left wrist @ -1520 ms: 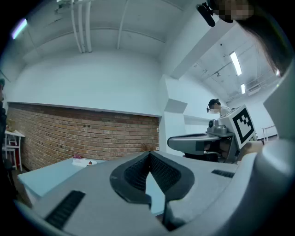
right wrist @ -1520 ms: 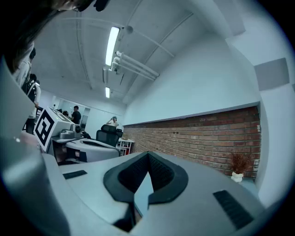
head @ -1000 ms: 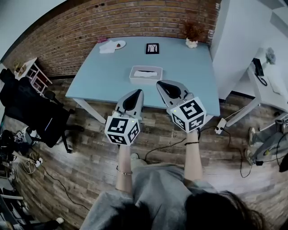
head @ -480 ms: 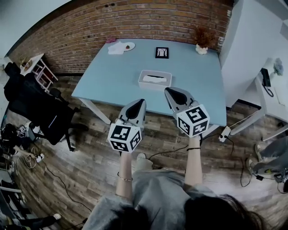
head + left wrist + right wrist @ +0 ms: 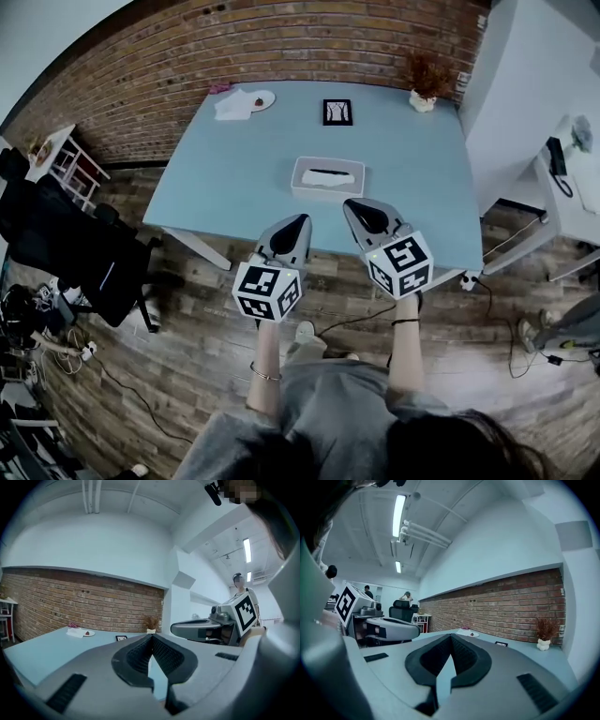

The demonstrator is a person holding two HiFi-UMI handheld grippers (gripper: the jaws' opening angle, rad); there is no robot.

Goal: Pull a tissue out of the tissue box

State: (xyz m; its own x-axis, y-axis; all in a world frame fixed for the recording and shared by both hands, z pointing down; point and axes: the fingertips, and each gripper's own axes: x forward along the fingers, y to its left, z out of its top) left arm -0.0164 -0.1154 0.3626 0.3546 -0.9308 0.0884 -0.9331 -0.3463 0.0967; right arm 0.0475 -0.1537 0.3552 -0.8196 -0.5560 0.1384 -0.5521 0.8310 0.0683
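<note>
A white tissue box (image 5: 327, 177) lies on the light blue table (image 5: 234, 159), a white tissue showing in its top slot. Both grippers hover at the table's near edge, short of the box. My left gripper (image 5: 303, 219) points at the table left of the box, jaws shut with nothing between them. My right gripper (image 5: 349, 203) sits just below the box's near right corner, jaws shut and empty too. In the left gripper view the shut left gripper (image 5: 151, 637) faces the brick wall; the right gripper view shows the right gripper (image 5: 450, 636) with its pads meeting.
On the far side of the table lie a small framed picture (image 5: 337, 112), a plate with napkins (image 5: 242, 101) and a potted dry plant (image 5: 427, 82). A black office chair (image 5: 75, 253) stands left of the table. A white desk (image 5: 548, 169) is at the right.
Both grippers have moved forward toward the table and a little down. The tissue box now sits closer to their tips. Jaws stayed shut.
</note>
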